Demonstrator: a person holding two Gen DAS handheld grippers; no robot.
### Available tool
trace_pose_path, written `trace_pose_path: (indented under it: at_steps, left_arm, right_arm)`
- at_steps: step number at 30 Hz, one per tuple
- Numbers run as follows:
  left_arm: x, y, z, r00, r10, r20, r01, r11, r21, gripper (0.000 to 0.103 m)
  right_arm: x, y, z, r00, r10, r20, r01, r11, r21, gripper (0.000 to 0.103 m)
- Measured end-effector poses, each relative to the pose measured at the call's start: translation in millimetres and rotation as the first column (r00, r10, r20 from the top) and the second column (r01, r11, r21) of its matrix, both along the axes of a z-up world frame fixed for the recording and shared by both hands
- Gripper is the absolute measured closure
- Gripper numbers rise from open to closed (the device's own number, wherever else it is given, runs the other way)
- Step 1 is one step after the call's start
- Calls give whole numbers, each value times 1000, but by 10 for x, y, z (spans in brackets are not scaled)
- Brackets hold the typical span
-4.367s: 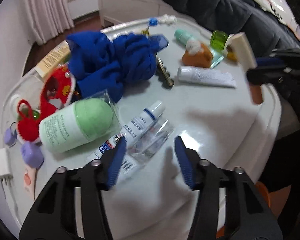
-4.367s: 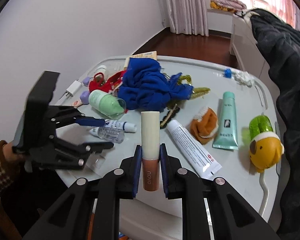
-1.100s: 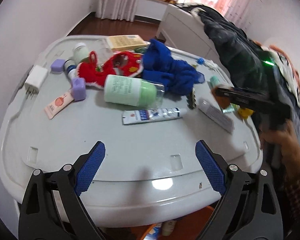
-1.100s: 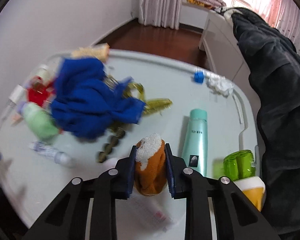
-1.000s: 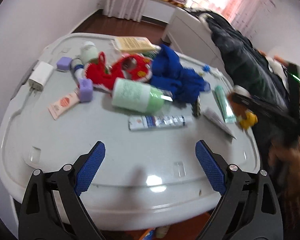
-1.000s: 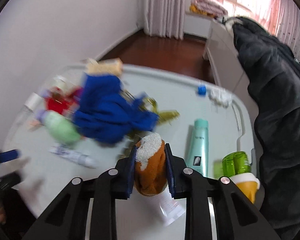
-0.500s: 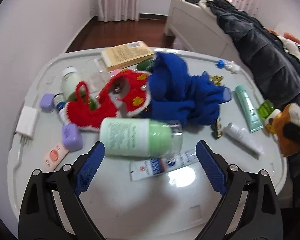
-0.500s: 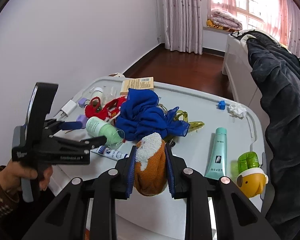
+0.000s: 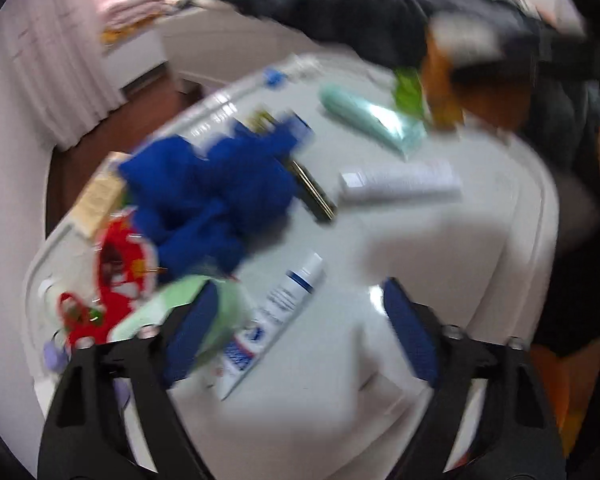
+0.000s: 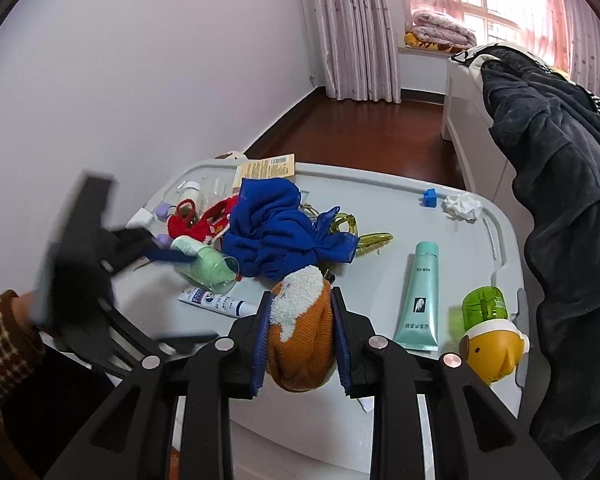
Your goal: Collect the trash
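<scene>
Right wrist: right gripper (image 10: 300,334) jaws clamped on orange knit toy (image 10: 302,330). Left gripper (image 9: 300,320) jaws closing over blue-white tube (image 9: 278,312), not touching.

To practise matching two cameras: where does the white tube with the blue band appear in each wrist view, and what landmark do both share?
Left wrist: white tube, lower centre, between the gripper fingers, jaws closing.
Right wrist: left of centre, just below the green bottle.
Shared landmark: blue cloth.
</scene>
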State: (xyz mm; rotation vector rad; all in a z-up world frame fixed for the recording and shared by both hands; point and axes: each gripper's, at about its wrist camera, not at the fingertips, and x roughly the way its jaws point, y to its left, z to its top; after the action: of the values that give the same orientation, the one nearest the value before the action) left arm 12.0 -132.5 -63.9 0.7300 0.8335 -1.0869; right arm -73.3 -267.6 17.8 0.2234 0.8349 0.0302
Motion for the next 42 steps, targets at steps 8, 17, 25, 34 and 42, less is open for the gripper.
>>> trace_pose_path:
  at_steps: [8, 17, 25, 34, 42]
  left_arm:
    - [300, -53, -315, 990, -32, -135, 31, 999, -9, 41]
    - [305, 76, -276, 984, 92, -151, -94, 996, -1, 80]
    - [-37, 197, -74, 965, 212, -155, -217, 976, -14, 82]
    - [-440, 480, 203, 938, 305, -163, -319, 945, -67, 82]
    - [-980, 701, 441, 946, 269, -182, -287, 955, -79, 82]
  right_arm:
    - [-34, -46, 21, 1000, -2, 10, 2, 1000, 6, 74]
    - [-59, -83, 32, 1000, -7, 19, 7, 1000, 13, 73]
    - [-113, -63, 74, 999, -1, 39, 1, 1000, 19, 73]
    - [-206, -16, 46, 999, -3, 41, 3, 1000, 3, 73]
    - [-603, 364, -38, 1000, 18, 10, -18, 998, 56, 73]
